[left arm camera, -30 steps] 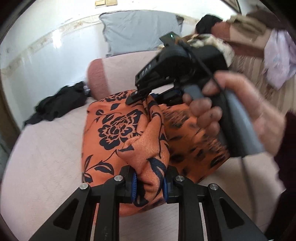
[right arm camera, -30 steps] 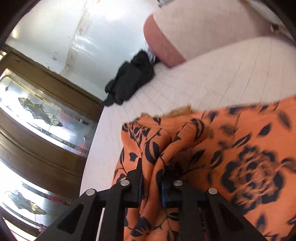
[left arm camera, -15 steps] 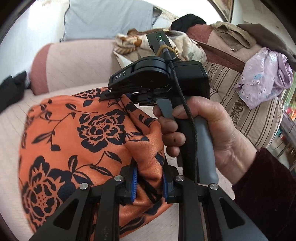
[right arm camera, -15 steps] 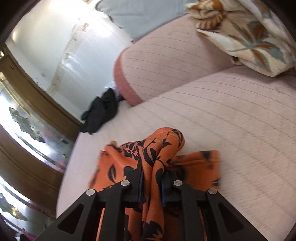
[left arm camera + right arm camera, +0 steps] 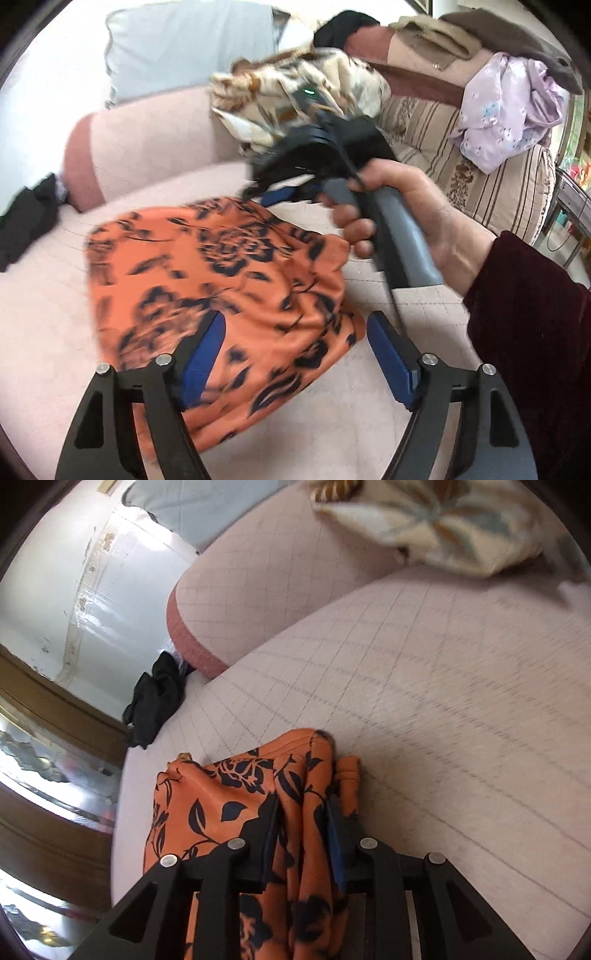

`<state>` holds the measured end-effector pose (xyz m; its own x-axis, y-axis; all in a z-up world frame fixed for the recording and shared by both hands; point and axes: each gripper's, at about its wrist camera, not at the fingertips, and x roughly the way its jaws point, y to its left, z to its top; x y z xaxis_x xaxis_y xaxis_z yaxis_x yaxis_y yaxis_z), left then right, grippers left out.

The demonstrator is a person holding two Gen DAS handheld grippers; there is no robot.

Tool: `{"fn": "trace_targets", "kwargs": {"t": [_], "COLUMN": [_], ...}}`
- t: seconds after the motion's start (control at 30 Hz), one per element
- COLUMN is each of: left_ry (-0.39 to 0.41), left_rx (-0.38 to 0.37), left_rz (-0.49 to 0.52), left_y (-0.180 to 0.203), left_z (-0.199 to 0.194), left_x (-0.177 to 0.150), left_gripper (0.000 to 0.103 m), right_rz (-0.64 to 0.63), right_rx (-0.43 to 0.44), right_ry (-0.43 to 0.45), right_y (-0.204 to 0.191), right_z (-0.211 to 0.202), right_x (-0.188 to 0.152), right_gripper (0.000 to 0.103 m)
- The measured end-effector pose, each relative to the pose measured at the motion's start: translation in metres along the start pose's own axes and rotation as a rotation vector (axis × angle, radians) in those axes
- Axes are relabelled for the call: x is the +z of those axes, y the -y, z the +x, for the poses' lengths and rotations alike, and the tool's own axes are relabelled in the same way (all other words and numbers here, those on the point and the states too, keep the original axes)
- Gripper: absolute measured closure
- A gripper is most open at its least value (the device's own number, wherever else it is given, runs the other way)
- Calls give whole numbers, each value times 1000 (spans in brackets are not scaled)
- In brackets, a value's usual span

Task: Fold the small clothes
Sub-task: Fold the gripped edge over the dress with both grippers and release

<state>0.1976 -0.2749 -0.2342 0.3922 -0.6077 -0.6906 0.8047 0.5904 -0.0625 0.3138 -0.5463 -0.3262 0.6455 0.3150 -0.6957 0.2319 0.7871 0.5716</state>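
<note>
Garment: orange cloth with black flower print [image 5: 236, 280], lying in a folded heap on the pale pink quilted sofa seat [image 5: 44, 314]; blurred in the left wrist view.
Left gripper [image 5: 291, 354]: jaws have just been opening and now stand wide apart; blue pads [image 5: 207, 350] straddle the near edge of the cloth without pressing on it, the cloth sagging between them.
Right gripper [image 5: 301, 834]: jaws have just been opening a little; a bunched fold of the orange cloth [image 5: 295, 812] runs up between the pads, the 3 o'clock pad showing a gap, so the grip looks slack.
Right hand [image 5: 402, 218]: seen from the left wrist camera at 1 o'clock, wrapped round the grey handle, dark red sleeve [image 5: 535, 332] at 3 o'clock.
Sofa back: pink bolster cushion [image 5: 266, 590] at 12 o'clock of the right wrist view.
Black garment [image 5: 155, 698]: crumpled at the seat's far end, 10 o'clock, well apart from the orange cloth.
Patterned cream cloth [image 5: 295, 92]: heaped on the seat beyond the right hand.
Lilac garment [image 5: 509, 107]: draped over the striped sofa back at 2 o'clock.
Grey pillow [image 5: 184, 44]: at 11 o'clock, against the wall.
</note>
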Motion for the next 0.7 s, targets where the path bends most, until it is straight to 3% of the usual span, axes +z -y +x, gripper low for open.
{"fn": "trace_targets", "kwargs": {"t": [0.13,0.27,0.33,0.43,0.53,0.63,0.67,0.7], "left_ry": [22,42,32,-34,-137,-163,-166,-168], "left_rx": [162,265,278,334,330,280,278,278], "left_rz": [-62,-241,-321,-302,-301,-341,-338,-335], "left_y": [-42,-92,-109,-113,-117,-125,-126,-127], "left_z": [-22,-33,-26,0,23,25,26,26], "left_x": [-8,-18,-28,-39,-51,-56,-56,-57], "left_gripper": [23,24,24,23,23,21,21,21], "right_rz": [-50,-103,-109,-132,-144,-103,-96,-67], "right_rx": [-65,-17,35,73,-2,-203,-243,-225], "right_ry": [81,106,116,76,-4,-70,-63,-66], "right_y": [-19,-45,-57,-72,-73,-50,-42,-35], "right_z": [-37,-63,-70,-67,-51,-37,-38,-42], "right_x": [-11,-32,-45,-70,-93,-113,-117,-118], "right_gripper": [75,75,75,75,75,77,77,77]}}
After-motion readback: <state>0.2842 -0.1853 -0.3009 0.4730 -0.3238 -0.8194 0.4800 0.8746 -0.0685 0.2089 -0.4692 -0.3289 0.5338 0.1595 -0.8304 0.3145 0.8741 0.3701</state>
